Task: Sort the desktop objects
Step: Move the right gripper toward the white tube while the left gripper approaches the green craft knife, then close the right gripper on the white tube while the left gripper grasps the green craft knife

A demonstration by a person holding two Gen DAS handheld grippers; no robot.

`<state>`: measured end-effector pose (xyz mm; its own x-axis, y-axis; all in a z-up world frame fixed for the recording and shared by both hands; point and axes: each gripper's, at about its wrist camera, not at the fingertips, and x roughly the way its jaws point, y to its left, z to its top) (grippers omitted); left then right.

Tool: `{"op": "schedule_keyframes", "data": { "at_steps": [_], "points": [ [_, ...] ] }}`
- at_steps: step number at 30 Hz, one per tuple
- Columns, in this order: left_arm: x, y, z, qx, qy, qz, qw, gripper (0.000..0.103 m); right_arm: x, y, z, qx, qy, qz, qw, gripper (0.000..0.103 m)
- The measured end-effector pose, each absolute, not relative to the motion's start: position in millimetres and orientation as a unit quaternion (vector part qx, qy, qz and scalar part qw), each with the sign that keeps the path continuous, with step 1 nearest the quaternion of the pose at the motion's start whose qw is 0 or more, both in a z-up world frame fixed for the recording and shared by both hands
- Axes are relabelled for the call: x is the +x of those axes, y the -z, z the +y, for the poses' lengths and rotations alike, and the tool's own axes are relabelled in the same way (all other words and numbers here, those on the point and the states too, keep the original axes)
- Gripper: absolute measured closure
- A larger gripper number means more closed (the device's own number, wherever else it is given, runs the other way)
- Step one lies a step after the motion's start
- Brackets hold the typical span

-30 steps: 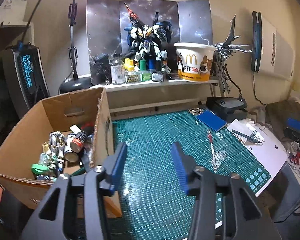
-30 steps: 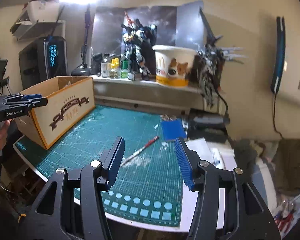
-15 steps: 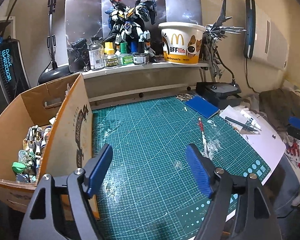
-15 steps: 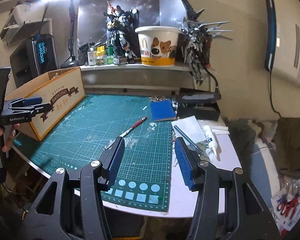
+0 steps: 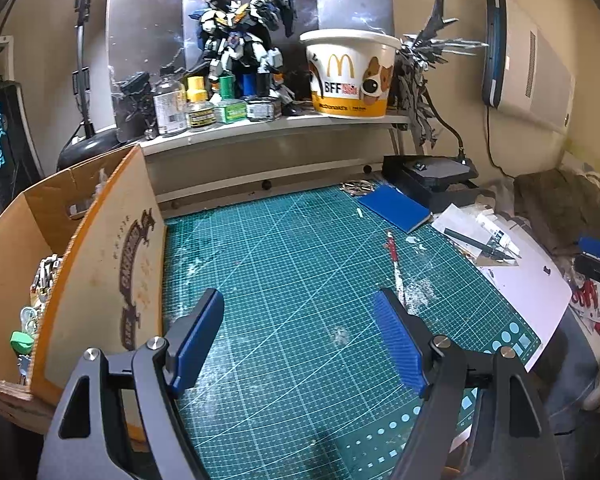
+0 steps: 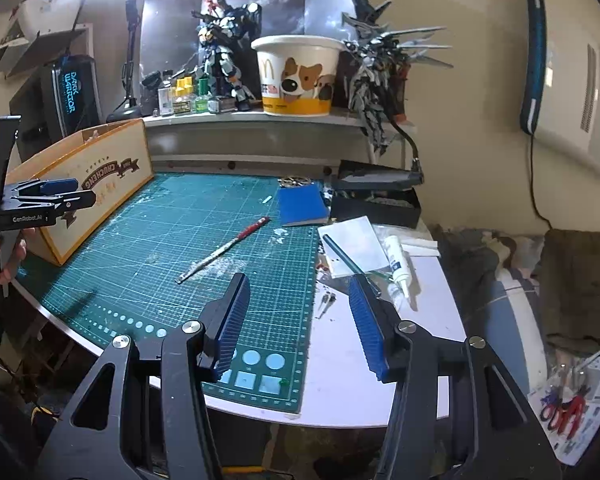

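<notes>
left gripper, jaws now spread wider than a second ago and empty, has shifted from the cardboard box to over the cutting mat. right gripper, likewise apart and empty, now hangs over the mat's near right edge, the red-handled knife lying ahead; box contents look like small bottles, blurred.

Red pen: is lying flat on the mat, red end pointing to 1 o'clock.
Blue notebook: is lying closed at the mat's far corner.
Cardboard box: is standing open at 9 o'clock, holding small items.
</notes>
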<state>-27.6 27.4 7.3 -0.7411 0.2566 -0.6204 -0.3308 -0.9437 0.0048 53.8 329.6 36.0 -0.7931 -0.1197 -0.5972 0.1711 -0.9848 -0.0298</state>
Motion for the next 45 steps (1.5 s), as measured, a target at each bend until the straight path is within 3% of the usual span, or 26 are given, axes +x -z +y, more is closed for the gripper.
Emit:
{"op": "schedule_keyframes", "data": {
  "at_steps": [5, 12, 18, 25, 28, 45],
  "points": [
    [-32, -2, 51, -0.329, -0.925, 0.066, 0.178, 0.025, 39, -30, 347, 0.323, 0.944, 0.028, 0.061, 0.064],
    [-45, 11, 73, -0.348, -0.915, 0.066, 0.193, 0.025, -14, -12, 377, 0.359, 0.933, 0.028, 0.002, 0.067],
    [-57, 22, 91, -0.364, -0.906, 0.066, 0.205, 0.025, -82, 18, 406, 0.41, 0.912, 0.005, -0.016, 0.081],
    [-71, 34, 114, -0.379, -0.898, 0.072, 0.21, 0.025, -122, 45, 409, 0.443, 0.897, 0.011, -0.009, 0.081],
    [-77, 37, 125, -0.383, -0.895, 0.078, 0.214, 0.025, -130, 54, 408, 0.451, 0.892, 0.02, -0.009, 0.075],
    [-99, 51, 189, -0.398, -0.876, 0.1, 0.253, 0.025, -121, 58, 427, 0.433, 0.901, -0.023, 0.012, 0.081]
  ]
}}
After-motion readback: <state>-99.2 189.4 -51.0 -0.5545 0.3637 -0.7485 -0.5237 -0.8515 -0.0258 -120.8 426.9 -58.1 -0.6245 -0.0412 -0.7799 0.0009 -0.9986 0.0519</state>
